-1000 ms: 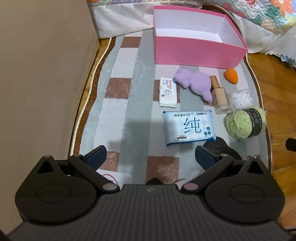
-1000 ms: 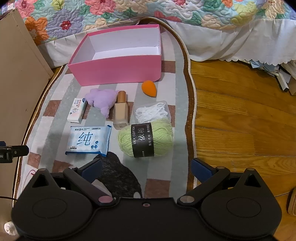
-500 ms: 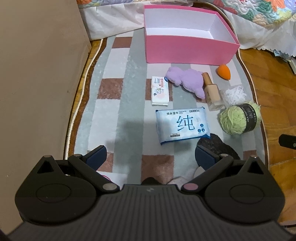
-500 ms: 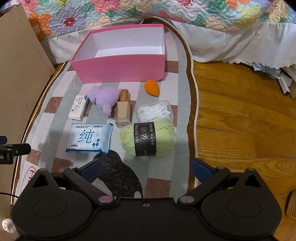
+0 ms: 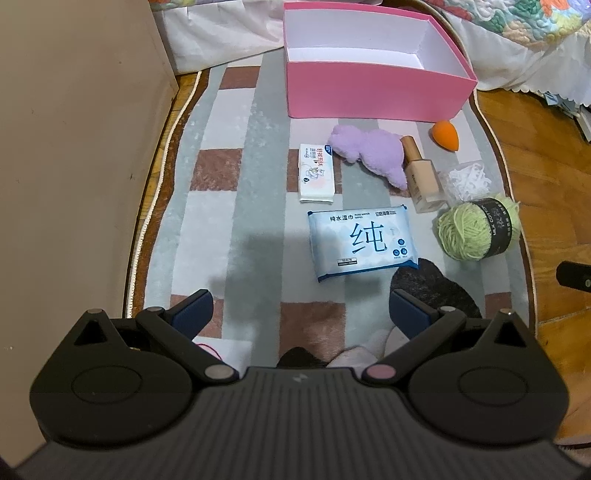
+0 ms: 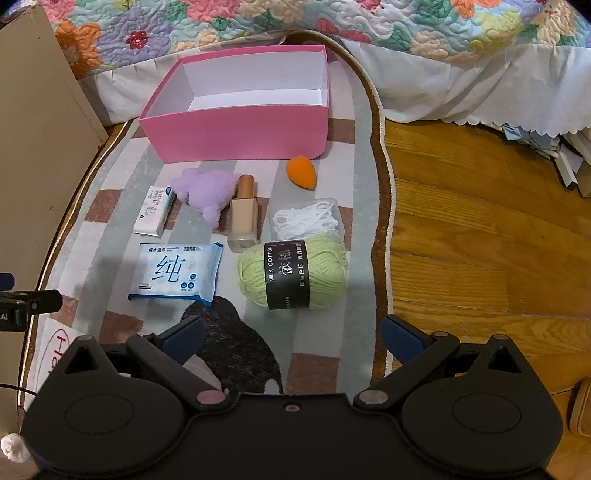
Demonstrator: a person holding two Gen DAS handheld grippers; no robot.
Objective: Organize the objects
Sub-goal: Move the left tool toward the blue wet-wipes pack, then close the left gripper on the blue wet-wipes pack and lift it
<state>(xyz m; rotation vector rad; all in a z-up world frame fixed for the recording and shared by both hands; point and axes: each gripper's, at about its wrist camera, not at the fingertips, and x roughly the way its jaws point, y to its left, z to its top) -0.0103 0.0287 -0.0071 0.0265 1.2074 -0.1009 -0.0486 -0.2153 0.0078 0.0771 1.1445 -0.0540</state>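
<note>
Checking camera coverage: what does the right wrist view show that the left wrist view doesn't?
Right wrist only: the floral quilt on the bed, a broad stretch of wooden floor, and papers piled under the bed skirt.

Left wrist only: a full beige cabinet side, and the wipes pack seen straight ahead.

Both: the empty pink box, wipes pack, tissue pack, purple plush, foundation bottle, orange sponge, green yarn, white bands. Each open tool, left and right, holds nothing.
</note>
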